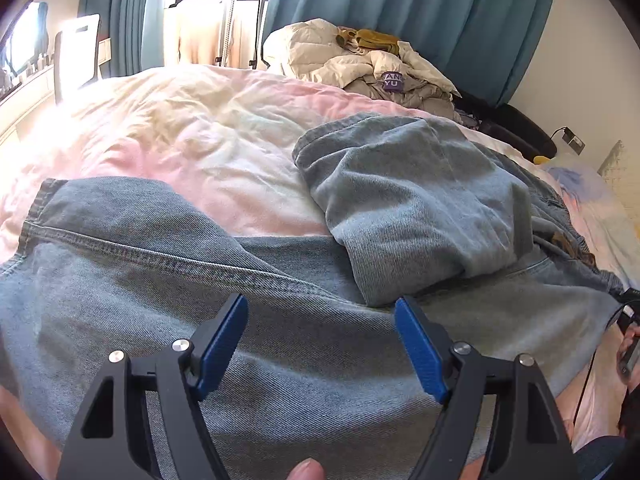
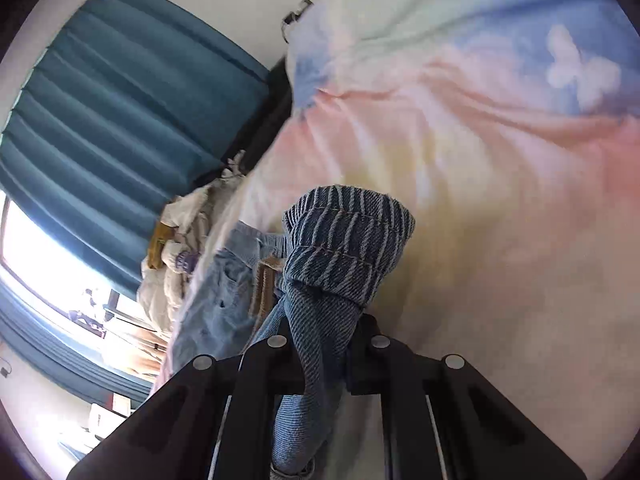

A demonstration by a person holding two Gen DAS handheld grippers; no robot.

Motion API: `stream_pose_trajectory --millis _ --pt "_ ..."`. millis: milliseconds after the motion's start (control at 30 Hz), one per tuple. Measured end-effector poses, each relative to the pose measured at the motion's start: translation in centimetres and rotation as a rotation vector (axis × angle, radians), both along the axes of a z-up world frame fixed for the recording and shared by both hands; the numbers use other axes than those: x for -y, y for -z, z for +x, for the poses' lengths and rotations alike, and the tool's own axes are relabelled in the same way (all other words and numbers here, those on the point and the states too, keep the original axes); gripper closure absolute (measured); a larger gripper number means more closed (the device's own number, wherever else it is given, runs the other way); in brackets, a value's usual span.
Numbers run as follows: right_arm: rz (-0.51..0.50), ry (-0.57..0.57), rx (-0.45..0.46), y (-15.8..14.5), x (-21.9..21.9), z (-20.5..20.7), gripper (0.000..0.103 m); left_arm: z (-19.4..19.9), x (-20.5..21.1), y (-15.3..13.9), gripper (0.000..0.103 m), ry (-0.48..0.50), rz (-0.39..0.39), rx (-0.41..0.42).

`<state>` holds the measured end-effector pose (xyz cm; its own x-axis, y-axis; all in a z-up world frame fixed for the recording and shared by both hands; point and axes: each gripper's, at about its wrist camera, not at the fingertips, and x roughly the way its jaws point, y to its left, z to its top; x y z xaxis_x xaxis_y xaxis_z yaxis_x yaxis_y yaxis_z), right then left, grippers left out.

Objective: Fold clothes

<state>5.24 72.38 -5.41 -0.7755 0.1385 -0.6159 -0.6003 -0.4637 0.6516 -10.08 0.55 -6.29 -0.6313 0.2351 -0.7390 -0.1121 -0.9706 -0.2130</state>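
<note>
Left wrist view, left claw (image 1: 320, 312) hovering wide over jeans (image 1: 280, 320) lying on the bed (image 1: 180, 140), right claw (image 2: 324, 320) gripping their bunched waistband (image 2: 344, 240).

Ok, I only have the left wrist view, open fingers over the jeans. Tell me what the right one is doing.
Observer: The right hand-held gripper is shut on a bunched fold of the jeans.
Operator: Say which part it has.
Observer: A dark ribbed band sticks out past its fingers, possibly the waistband turned inside out.
Operator: Give me what lies beyond it.
Observer: The pastel bedspread, with a white butterfly print near the pillow end.
</note>
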Motion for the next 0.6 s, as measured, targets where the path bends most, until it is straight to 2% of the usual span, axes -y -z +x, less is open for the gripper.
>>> stream_pose_trajectory --millis 100,200,267,400,533,600 --pt "0.041 -0.009 0.061 2.6 0.4 -0.1 0.093 0.0 -0.2 -0.2 0.025 0.002 -0.013 -0.014" --pt "0.062 -0.006 0.092 3.5 0.9 -0.4 0.09 0.2 -0.2 -0.5 0.025 0.004 -0.01 -0.024" --pt "0.074 -0.008 0.116 3.1 1.1 -0.6 0.086 0.3 -0.3 -0.8 0.025 0.005 -0.01 -0.029" --pt "0.109 -0.042 0.244 1.5 1.5 -0.6 0.066 0.5 -0.2 -1.5 0.025 0.011 0.002 -0.042" --pt "0.159 -0.063 0.353 -0.9 2.2 0.4 0.061 1.5 -0.1 -2.7 0.025 0.024 0.032 -0.069" --pt "0.201 -0.057 0.402 -2.4 2.9 1.1 0.053 1.8 0.0 -3.1 0.025 0.027 0.038 -0.076"
